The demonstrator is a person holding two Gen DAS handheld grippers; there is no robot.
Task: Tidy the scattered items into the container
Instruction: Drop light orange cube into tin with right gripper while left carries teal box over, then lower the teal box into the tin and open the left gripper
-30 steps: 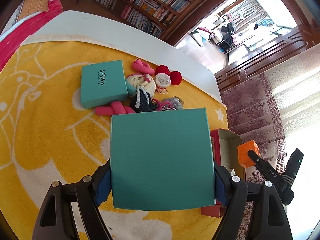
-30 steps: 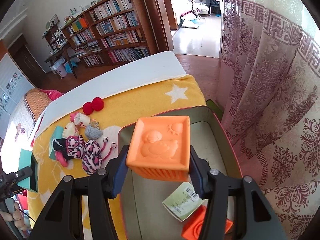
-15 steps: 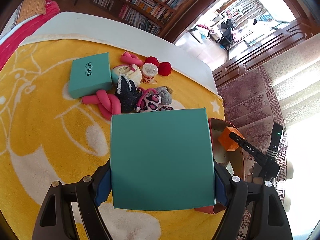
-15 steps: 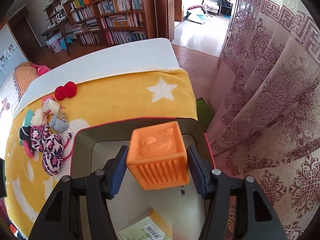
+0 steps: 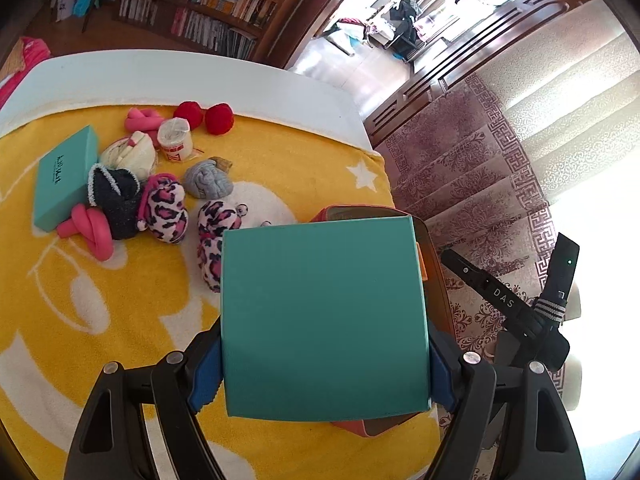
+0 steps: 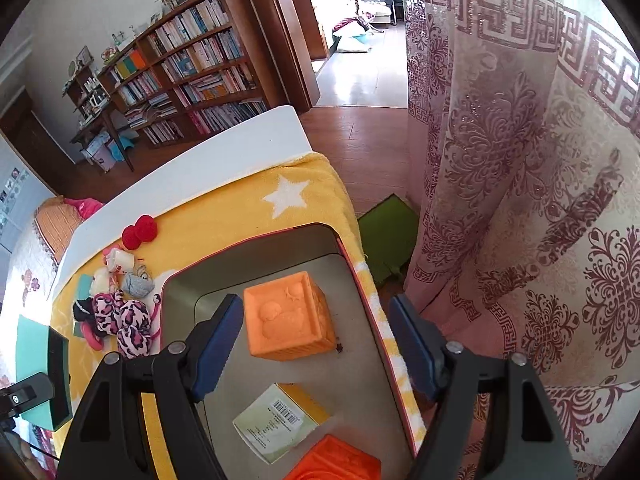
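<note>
The container (image 6: 362, 276) with the red rim already has in it an orange block (image 6: 288, 316), a small carton (image 6: 280, 420) and a second orange piece (image 6: 332, 460). My right gripper (image 6: 316, 344) is opening above the block, which lies free below its pads. My left gripper (image 5: 324, 360) clamps a teal box (image 5: 324, 316) over the container. On the yellow blanket (image 5: 100, 300) of the desk another teal box (image 5: 64, 176), socks and red balls (image 5: 204, 116) remain. Bookshelves and a patterned curtain surround us.

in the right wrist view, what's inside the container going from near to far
darker orange block → barcoded packet → orange cube with the raised duck, lying free between the opening right tool jaws.
</note>
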